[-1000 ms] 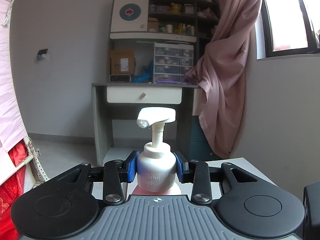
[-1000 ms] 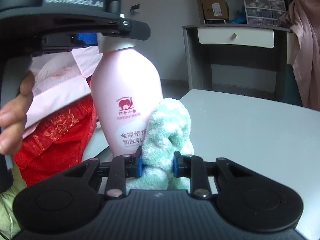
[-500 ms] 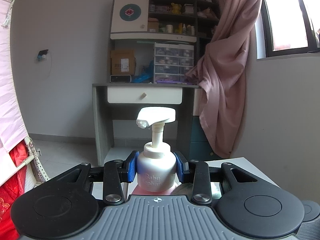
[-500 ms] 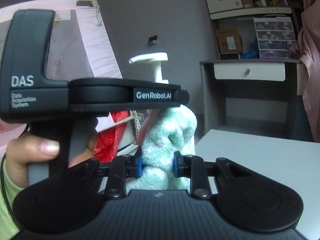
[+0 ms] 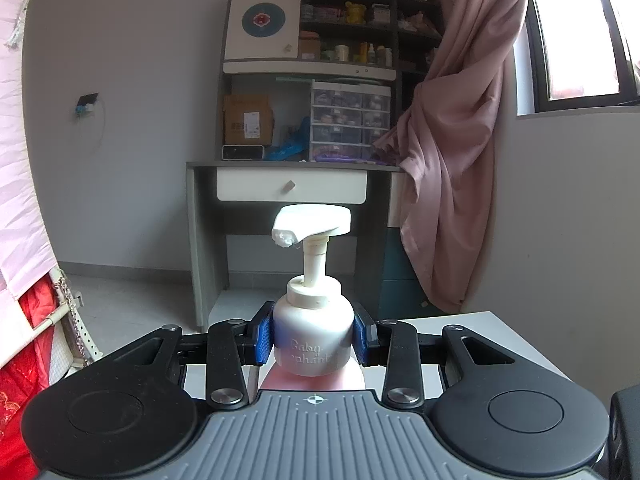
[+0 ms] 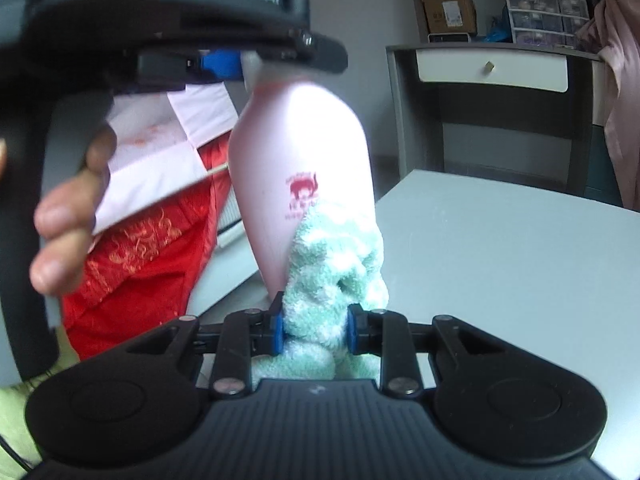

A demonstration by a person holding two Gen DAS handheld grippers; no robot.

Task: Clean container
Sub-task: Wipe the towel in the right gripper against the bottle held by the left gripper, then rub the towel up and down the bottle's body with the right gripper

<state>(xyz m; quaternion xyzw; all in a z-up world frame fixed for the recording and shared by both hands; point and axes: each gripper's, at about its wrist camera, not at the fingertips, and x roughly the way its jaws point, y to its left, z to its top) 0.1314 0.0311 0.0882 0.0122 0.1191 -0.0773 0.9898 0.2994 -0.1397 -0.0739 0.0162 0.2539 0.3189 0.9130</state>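
This looks like a bedroom at home: a grey desk [image 5: 292, 168] with a white drawer [image 5: 291, 191], shelves [image 5: 352, 28] full of small bottles, a pink curtain [image 5: 452, 152] by the window [image 5: 576, 36], and maybe a bed's red cloth [image 5: 24, 344].

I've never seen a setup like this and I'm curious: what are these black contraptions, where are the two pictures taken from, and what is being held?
No robot here: a person holds a hand-operated two-finger gripper in each hand, each with a camera looking forward along its fingers. In the left wrist view, the left gripper is shut on the white neck of a pink pump bottle. In the right wrist view, the right gripper is shut on a green-and-white cloth pressed against the bottle's pink side, for wiping. The person's hand shows holding the left tool. A pale table lies beneath; its visible part is bare.
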